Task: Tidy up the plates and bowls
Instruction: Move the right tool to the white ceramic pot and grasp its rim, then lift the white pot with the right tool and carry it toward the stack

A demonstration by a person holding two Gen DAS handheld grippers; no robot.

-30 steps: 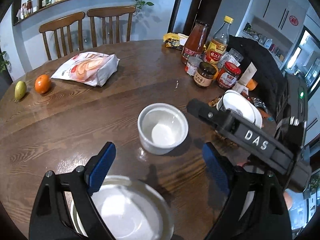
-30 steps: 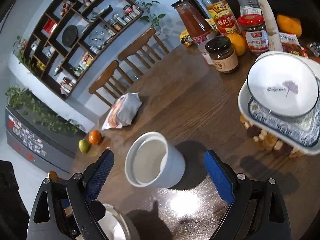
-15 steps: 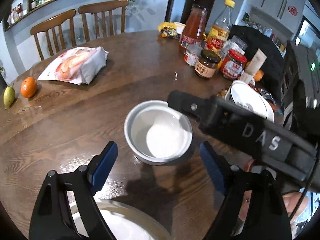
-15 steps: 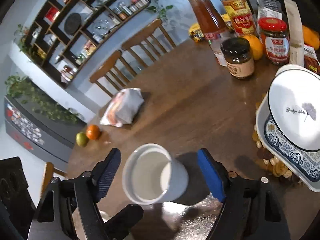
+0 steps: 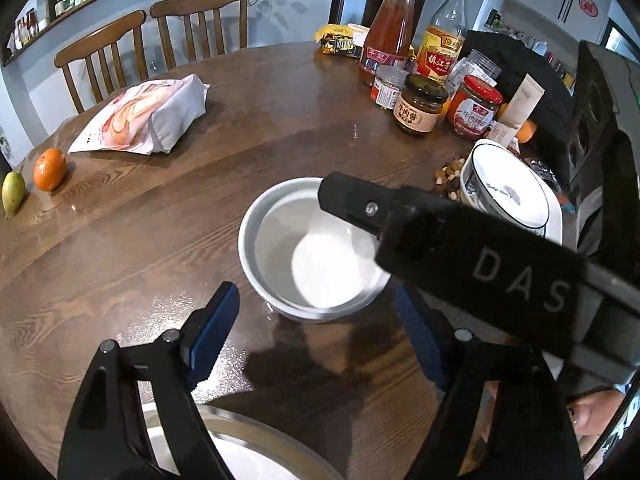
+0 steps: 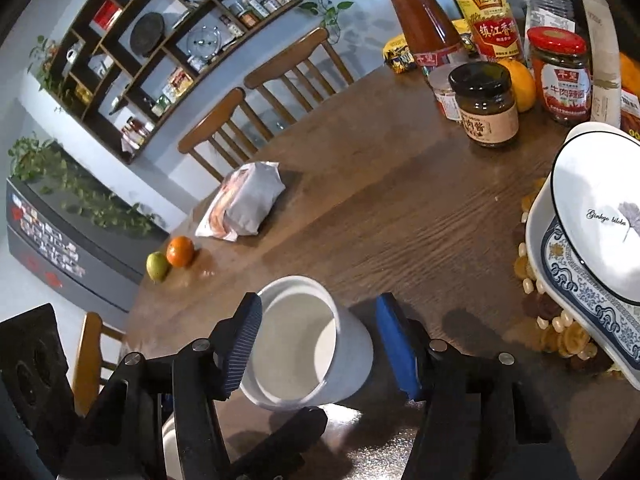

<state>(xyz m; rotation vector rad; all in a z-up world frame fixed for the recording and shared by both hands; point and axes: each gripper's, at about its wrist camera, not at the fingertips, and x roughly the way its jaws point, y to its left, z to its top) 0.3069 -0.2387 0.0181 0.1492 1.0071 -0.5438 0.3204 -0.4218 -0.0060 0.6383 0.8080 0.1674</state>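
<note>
My right gripper [image 6: 318, 340] has just been closing around the small white bowl [image 6: 304, 340]; the left pad looks to touch its rim, the right pad sits just beside the wall, so no firm pinch yet. My left gripper [image 5: 316, 336] hangs spread just near of the bowl, empty, also narrowing. The bowl stands mid-table [image 5: 200, 208], stacked plates [image 6: 592, 248] to the far right. It looks glazed: stiff, slippery, chippable, so I would grip across the wall below the rim.
</note>
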